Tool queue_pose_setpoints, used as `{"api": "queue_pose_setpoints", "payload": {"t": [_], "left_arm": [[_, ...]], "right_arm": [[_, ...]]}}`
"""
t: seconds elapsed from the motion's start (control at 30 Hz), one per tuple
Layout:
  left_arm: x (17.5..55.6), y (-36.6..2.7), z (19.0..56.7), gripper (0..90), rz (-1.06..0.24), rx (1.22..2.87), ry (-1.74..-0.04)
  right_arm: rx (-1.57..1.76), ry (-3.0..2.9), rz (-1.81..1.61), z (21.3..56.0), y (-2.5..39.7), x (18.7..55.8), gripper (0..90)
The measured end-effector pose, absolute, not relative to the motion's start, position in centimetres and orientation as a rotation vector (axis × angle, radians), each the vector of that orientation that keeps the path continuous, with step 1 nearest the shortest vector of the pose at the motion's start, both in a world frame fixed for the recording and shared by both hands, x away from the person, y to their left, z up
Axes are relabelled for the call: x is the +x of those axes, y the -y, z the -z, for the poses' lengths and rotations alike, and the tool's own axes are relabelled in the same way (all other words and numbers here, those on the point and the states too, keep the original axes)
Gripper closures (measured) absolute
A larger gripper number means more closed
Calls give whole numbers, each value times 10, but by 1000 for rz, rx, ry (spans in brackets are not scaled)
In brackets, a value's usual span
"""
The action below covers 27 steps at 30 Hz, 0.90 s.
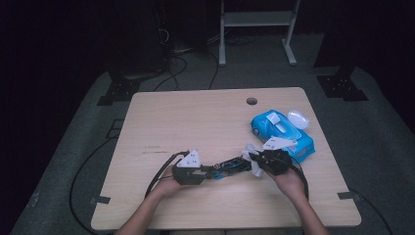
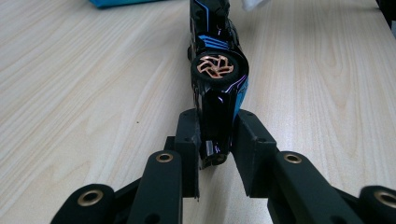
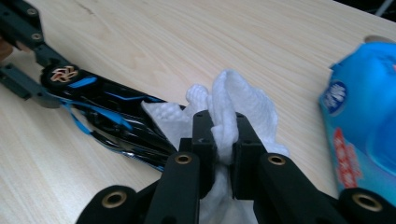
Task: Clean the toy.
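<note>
We see the left gripper [image 2: 215, 140] with its jaws closed tight on the rear end of a black and blue toy car [image 2: 215, 70], which is turned on its side so that one copper-spoked wheel [image 2: 215, 66] faces up at the camera. The car stretches away from the jaws along the table [image 2: 84, 84], and in the high view it lies between the two grippers, near the front middle of the tabletop. In that view the left gripper [image 1: 205, 172] sits in the person's left hand [image 1: 169, 186], with its cable looping back toward the table edge.

The right gripper [image 3: 223, 140] has its jaws clamped on a bunched white wipe [image 3: 233, 100], narrowed to a small gap filled by the cloth. The wipe presses against the far end of the toy car, touching its body where the blue stripes run. In the high view the right gripper [image 1: 255, 159] is held in the person's right hand [image 1: 288, 182].

Just beside the right gripper, on its outer side, lies a blue pack of wet wipes [image 1: 284, 134] with its white lid [image 1: 298, 119] flipped open. Beyond it the table has a round cable hole [image 1: 251, 101] near the far edge.
</note>
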State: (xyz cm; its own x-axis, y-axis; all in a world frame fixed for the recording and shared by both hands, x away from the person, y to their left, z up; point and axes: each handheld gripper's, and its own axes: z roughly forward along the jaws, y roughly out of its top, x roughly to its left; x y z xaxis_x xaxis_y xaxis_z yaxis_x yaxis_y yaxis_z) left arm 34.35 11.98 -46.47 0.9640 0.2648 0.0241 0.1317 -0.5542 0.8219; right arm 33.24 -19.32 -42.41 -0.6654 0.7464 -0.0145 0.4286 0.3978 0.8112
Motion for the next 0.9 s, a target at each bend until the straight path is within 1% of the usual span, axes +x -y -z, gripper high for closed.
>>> {"api": "queue_pose_setpoints", "payload": {"t": [0.17,0.3,0.4,0.47,0.53,0.77,0.9], "left_arm": [[344,-120,465,720,-172,2156,-285],[343,-120,465,721,-175,2159,-282],[343,-121,465,721,-175,2162,-277],[343,-121,465,721,-170,2159,-278],[344,-121,465,721,-172,2159,-279],[344,-120,465,721,-171,2158,-282],[345,-119,465,721,-167,2154,-285]], "right_arm": [[983,-2280,-1228,419,192,329,821],[946,-2322,-1226,423,185,326,821],[968,-2311,-1230,427,195,324,819],[993,-2305,-1144,426,202,322,819],[1001,-2291,-1188,423,207,319,819],[912,-2330,-1226,417,186,318,818],[934,-2338,-1199,425,192,322,816]]}}
